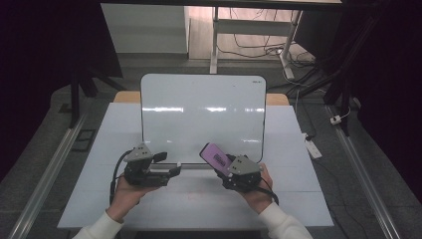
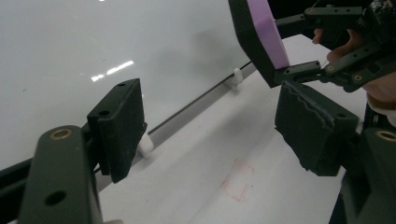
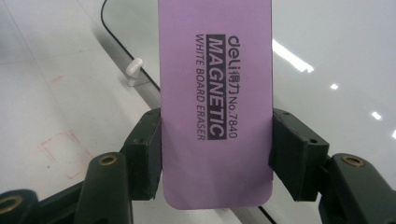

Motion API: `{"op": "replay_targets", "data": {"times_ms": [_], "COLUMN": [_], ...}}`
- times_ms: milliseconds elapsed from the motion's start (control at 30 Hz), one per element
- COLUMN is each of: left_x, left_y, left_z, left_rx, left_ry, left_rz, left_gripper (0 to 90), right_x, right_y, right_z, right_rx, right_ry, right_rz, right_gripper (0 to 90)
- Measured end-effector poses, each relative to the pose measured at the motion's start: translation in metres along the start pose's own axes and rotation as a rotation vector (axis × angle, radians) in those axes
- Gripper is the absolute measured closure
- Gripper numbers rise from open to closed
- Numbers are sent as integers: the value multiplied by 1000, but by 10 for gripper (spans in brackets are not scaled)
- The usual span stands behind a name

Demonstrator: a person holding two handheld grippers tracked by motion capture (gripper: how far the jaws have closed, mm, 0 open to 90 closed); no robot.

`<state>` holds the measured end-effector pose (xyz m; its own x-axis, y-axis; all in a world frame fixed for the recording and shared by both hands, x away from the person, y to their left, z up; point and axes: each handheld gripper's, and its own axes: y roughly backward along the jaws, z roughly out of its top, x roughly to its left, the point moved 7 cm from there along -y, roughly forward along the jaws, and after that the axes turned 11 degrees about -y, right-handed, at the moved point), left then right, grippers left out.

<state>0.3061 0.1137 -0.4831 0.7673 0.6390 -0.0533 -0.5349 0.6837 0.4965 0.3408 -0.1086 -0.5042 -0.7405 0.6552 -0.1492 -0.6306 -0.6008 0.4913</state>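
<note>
My right gripper (image 1: 226, 167) is clamped on the eraser (image 3: 215, 102) by its long edges, purple label up, just off the lower right part of the whiteboard (image 1: 199, 114). My left gripper (image 1: 166, 164) has its jaws apart with nothing between them, hanging near the board's bottom edge. Risks as I see them: the grip sits low on the eraser, so pressing the far end on the board could lever it out of the pads. The board leans on small white clips (image 2: 145, 145); a hard push may slide it unless my left steadies it.
</note>
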Motion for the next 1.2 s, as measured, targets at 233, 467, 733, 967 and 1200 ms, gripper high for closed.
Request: {"op": "replay_targets", "data": {"times_ms": [233,467,733,967,1200], "left_x": [-2,-4,-9,-17,-18], "left_y": [-5,-11,-23,-38,-53], "left_z": [7,13,13,15,23], "left_rx": [-4,-10,6,-7,-44], "left_ry": [-1,4,13,38,83], "left_rz": [-16,-36,-56,-78,-102], "left_gripper": [262,268,268,277,334], "right_x": [0,4,11,16,22], "right_y": [0,-1,-5,-9,-14], "right_z": [-1,0,2,4,5], "right_rx": [-10,-17,-49,-87,-99], "right_ry": [8,14,21,17,2], "right_rz": [-6,-3,-27,-57,-65], "right_gripper": [401,401,401,401,401]}}
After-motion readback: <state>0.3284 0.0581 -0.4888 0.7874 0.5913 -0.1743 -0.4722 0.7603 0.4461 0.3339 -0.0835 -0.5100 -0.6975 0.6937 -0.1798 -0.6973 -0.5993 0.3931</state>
